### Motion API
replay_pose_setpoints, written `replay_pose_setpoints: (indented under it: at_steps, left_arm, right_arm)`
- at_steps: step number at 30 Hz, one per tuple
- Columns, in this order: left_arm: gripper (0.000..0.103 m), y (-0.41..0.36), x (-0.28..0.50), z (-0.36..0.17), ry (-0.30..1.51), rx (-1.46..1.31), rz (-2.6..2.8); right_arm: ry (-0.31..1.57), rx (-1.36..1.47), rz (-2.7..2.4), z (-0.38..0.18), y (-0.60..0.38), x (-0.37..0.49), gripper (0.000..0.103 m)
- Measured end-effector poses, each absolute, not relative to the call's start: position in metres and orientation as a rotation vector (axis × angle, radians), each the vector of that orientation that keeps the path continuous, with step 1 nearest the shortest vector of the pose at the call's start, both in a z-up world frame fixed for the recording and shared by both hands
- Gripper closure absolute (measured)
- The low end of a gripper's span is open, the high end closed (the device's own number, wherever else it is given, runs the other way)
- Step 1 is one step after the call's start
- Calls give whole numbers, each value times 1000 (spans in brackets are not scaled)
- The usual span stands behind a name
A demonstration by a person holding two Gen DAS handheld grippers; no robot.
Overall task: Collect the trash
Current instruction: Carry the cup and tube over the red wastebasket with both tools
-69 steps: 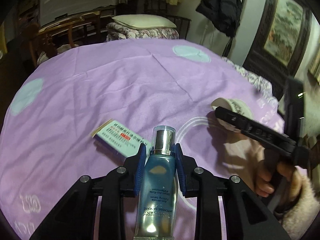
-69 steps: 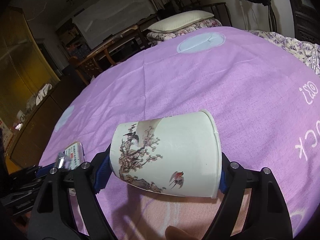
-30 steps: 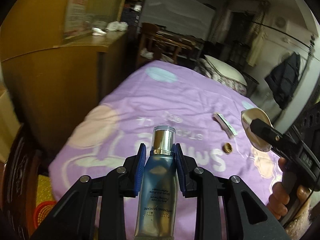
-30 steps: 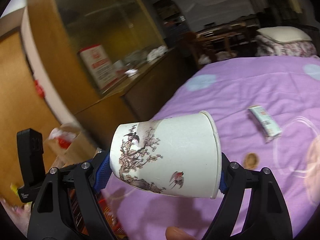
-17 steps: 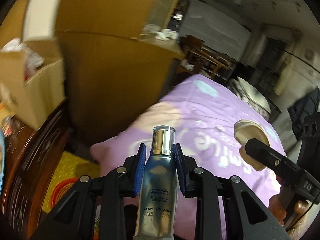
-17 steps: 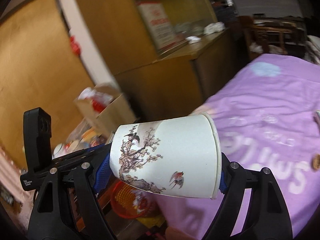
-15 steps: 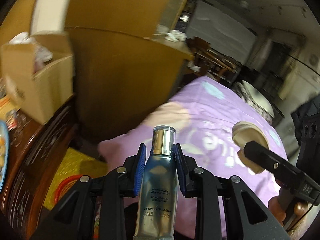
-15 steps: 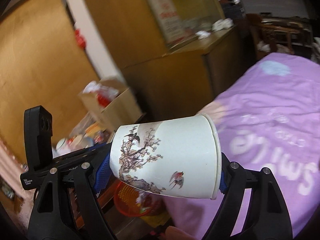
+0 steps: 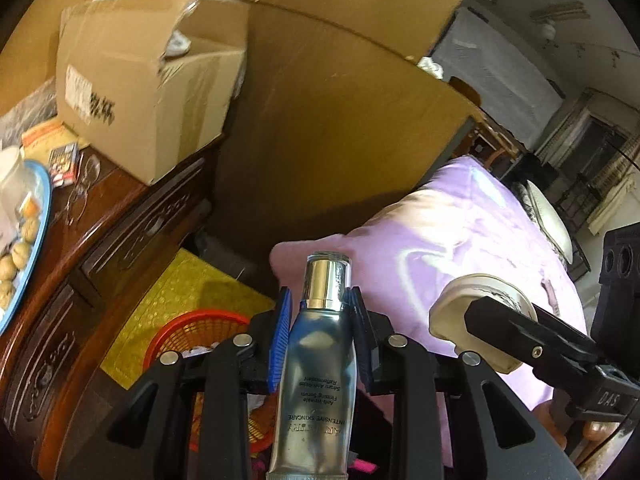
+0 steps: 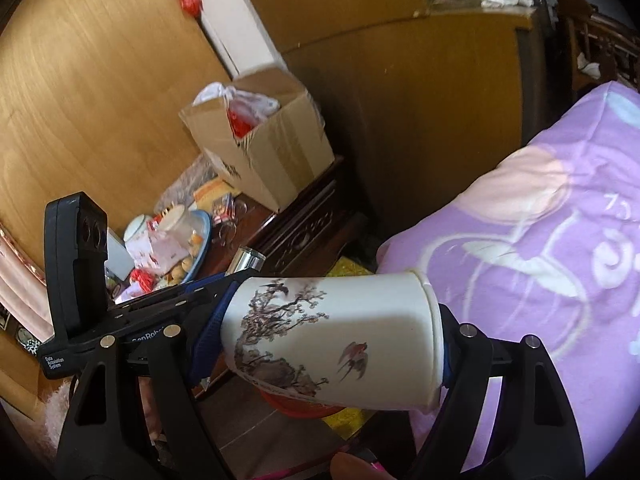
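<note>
My left gripper (image 9: 319, 316) is shut on a blue-grey skincare tube (image 9: 316, 380) with a silver cap, which points forward. Below it on the floor stands a red mesh basket (image 9: 200, 332). My right gripper (image 10: 332, 340) is shut on a white paper cup (image 10: 332, 336) printed with a tree and birds, held on its side. The cup hides most of the red basket (image 10: 296, 406) in the right wrist view. The right gripper (image 9: 488, 304) with the cup (image 9: 446, 314) shows to the right of the tube. The left gripper (image 10: 228, 280) shows left of the cup.
A dark carved wooden cabinet (image 9: 132, 216) on the left carries a cardboard box (image 9: 148, 80) and a blue plate (image 9: 40, 216) of walnuts. A purple bed cover (image 9: 460, 240) fills the right. The basket stands on a yellow mat (image 9: 188, 280). Behind is a brown wardrobe (image 9: 320, 120).
Both grippers have swung left off the bed and lower, toward the gap beside the cabinet. The red basket has come into view below them. Both grips are unchanged.
</note>
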State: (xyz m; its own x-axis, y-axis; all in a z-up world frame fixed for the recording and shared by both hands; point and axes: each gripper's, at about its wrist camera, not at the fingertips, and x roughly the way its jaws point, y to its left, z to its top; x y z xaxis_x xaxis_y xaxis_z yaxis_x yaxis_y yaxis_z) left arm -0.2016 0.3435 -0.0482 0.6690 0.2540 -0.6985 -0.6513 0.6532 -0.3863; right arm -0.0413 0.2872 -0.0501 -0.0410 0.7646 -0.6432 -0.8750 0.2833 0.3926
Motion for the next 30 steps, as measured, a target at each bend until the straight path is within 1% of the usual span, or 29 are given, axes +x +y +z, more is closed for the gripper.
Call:
replay_pose_setpoints:
  at_steps: [1, 6, 15, 19, 23, 30]
  left_arm:
    - [74, 347, -205, -56, 653, -689, 561]
    - [74, 369, -227, -96, 706, -802, 616]
    - [74, 393, -244, -147, 777, -888, 655]
    - [74, 399, -248, -166, 801, -927, 671]
    - [74, 403, -251, -177, 815, -955, 682]
    - [74, 410, -254, -193, 832, -986, 690]
  right_arm:
    - [927, -156, 1337, -57, 294, -42, 27]
    - [1023, -241, 1356, -96, 335, -61, 28]
    - [1149, -298, 1336, -140, 360, -67, 27]
    - [1201, -298, 1333, -154, 368, -68, 27]
    - [1223, -311, 1333, -162, 375, -72, 27]
    - [1318, -305, 1318, -183, 381, -69, 27]
